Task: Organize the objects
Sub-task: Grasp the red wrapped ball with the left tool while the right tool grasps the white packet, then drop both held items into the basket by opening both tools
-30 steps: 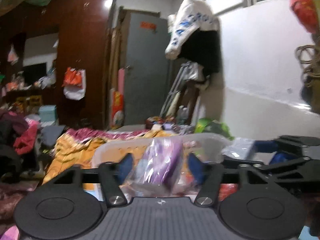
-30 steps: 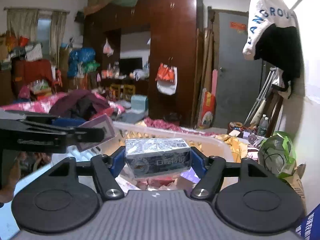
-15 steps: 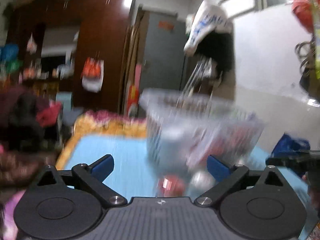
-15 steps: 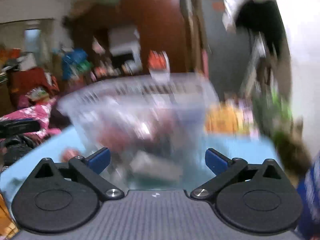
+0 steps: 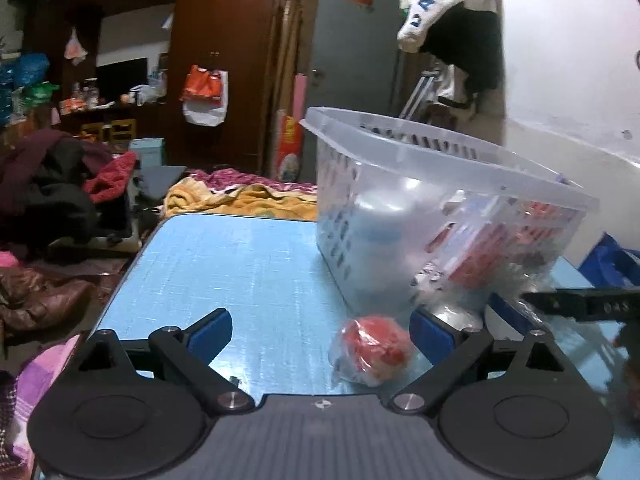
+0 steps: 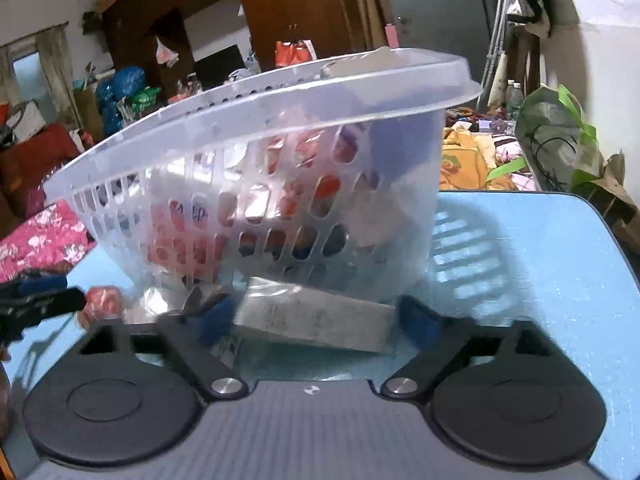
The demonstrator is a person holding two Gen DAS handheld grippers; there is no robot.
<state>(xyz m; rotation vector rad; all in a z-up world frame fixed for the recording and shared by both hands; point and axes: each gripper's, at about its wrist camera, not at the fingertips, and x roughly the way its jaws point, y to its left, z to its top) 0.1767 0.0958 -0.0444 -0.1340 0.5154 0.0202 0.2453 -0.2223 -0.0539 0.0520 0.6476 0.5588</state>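
Both tools hovered low over the blue surface [image 5: 240,264], jaws spread: the left tool [image 5: 320,330] around a red wrapped item [image 5: 370,346], the right tool [image 6: 314,322] flanking a grey packet [image 6: 316,320] beside the filled basket [image 6: 280,120].

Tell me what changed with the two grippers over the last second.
Both let go: the left gripper released its purple bag, the right gripper its silver packet, and both dropped from over the basket to the blue table, open. Now a red wrapped item and a silver pack lie ahead. The basket stayed put.
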